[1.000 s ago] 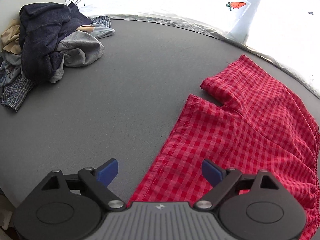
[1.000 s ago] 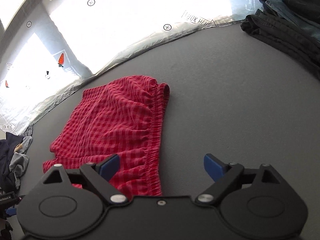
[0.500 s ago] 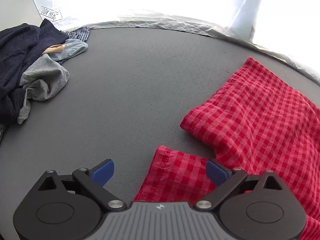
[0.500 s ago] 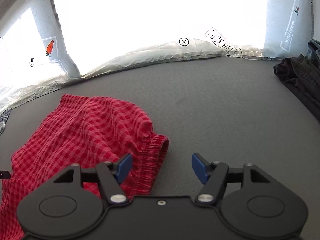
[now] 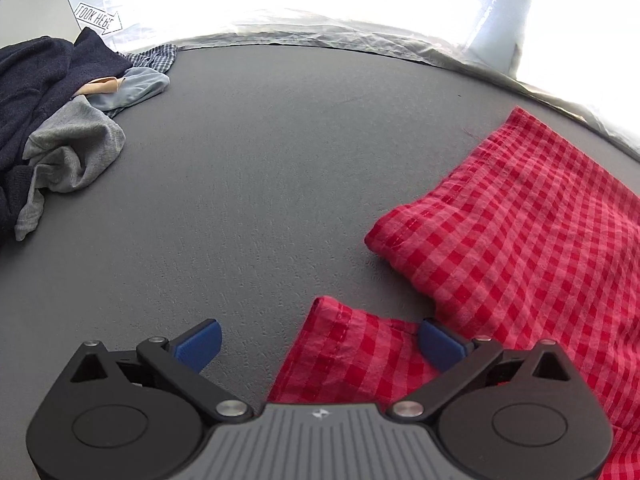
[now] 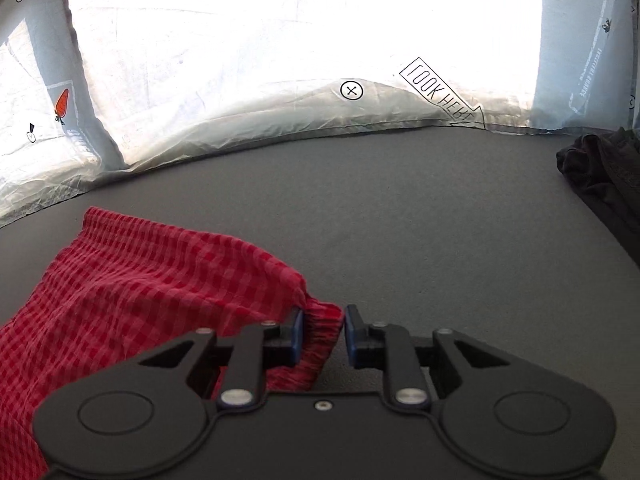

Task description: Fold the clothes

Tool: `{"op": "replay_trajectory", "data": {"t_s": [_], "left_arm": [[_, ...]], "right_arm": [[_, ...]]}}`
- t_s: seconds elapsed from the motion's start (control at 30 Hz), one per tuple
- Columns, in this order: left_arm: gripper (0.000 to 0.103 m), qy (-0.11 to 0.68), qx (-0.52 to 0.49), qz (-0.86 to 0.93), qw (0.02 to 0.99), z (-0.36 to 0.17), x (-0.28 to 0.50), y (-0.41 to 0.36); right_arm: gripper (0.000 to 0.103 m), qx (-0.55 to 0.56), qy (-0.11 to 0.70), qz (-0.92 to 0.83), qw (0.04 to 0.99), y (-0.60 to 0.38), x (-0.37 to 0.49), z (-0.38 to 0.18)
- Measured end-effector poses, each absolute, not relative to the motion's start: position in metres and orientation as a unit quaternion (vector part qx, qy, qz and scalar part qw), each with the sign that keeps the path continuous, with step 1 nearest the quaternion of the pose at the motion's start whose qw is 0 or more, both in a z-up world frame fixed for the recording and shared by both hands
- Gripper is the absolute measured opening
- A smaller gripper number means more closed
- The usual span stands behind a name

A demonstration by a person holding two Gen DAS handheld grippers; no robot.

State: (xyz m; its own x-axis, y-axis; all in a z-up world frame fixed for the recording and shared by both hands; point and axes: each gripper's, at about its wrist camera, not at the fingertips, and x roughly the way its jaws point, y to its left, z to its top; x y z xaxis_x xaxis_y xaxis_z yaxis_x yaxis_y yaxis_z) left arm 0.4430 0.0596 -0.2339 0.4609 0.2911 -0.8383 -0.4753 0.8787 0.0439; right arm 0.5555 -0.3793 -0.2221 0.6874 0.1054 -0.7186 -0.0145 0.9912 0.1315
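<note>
Red checked shorts (image 5: 520,224) lie on the grey table (image 5: 260,168). In the left wrist view, my left gripper (image 5: 320,342) is open, low over the near leg hem (image 5: 344,340), which lies between its blue pads. In the right wrist view, my right gripper (image 6: 320,330) is shut on the elastic waistband (image 6: 320,328) of the shorts (image 6: 132,292), and the cloth rises a little toward it.
A heap of unfolded dark blue, grey and checked clothes (image 5: 52,120) sits at the far left. Dark folded clothes (image 6: 604,176) lie at the right edge of the right wrist view. A bright white sheet (image 6: 280,60) with printed marks borders the table's far side.
My right gripper moved onto the waistband corner and closed on it. My left gripper moved in over the leg hem and stayed open.
</note>
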Motion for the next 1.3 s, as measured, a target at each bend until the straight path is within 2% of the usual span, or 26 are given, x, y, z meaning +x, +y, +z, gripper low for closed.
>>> {"op": "replay_trajectory", "data": {"t_s": [0.07, 0.17, 0.2, 0.3, 0.5, 0.7, 0.83, 1.07, 1.13, 1.17, 1.2, 1.3], "left_arm": [[0.103, 0.462, -0.106, 0.223, 0.852, -0.235, 0.440, 0.061], [0.103, 0.465, -0.095, 0.216, 0.853, -0.235, 0.442, 0.060], [0.103, 0.474, -0.095, 0.212, 0.849, -0.233, 0.443, 0.062], [0.103, 0.490, -0.093, 0.215, 0.840, -0.224, 0.440, 0.063], [0.103, 0.456, -0.102, 0.202, 0.861, -0.202, 0.387, 0.053], [0.103, 0.471, -0.097, 0.198, 0.854, -0.205, 0.325, 0.043], [0.103, 0.498, -0.096, 0.193, 0.840, -0.218, 0.299, 0.041], [0.103, 0.486, -0.066, 0.180, 0.853, -0.229, 0.266, 0.028], [0.103, 0.480, -0.070, 0.176, 0.857, -0.230, 0.262, 0.028], [0.103, 0.477, -0.075, 0.174, 0.858, -0.231, 0.260, 0.029], [0.103, 0.475, -0.081, 0.171, 0.859, -0.232, 0.259, 0.031], [0.103, 0.478, -0.081, 0.160, 0.860, -0.232, 0.258, 0.033]], "right_arm": [[0.025, 0.061, 0.408, 0.025, 0.910, -0.382, 0.556, -0.225], [0.040, 0.084, 0.401, 0.024, 0.912, -0.384, 0.541, -0.218], [0.041, 0.096, 0.398, 0.022, 0.912, -0.385, 0.533, -0.214], [0.042, 0.153, 0.399, 0.023, 0.904, -0.394, 0.503, -0.207], [0.042, 0.265, 0.429, 0.022, 0.863, -0.410, 0.421, -0.212], [0.042, 0.428, 0.450, 0.019, 0.783, -0.426, 0.333, -0.234], [0.042, 0.491, 0.452, 0.027, 0.744, -0.431, 0.307, -0.244], [0.042, 0.546, 0.455, 0.065, 0.700, -0.417, 0.311, -0.266], [0.040, 0.565, 0.442, 0.064, 0.693, -0.415, 0.316, -0.272], [0.027, 0.575, 0.434, 0.063, 0.690, -0.414, 0.317, -0.275], [0.009, 0.574, 0.433, 0.056, 0.692, -0.413, 0.318, -0.277], [0.008, 0.550, 0.438, 0.031, 0.710, -0.414, 0.310, -0.272]]}}
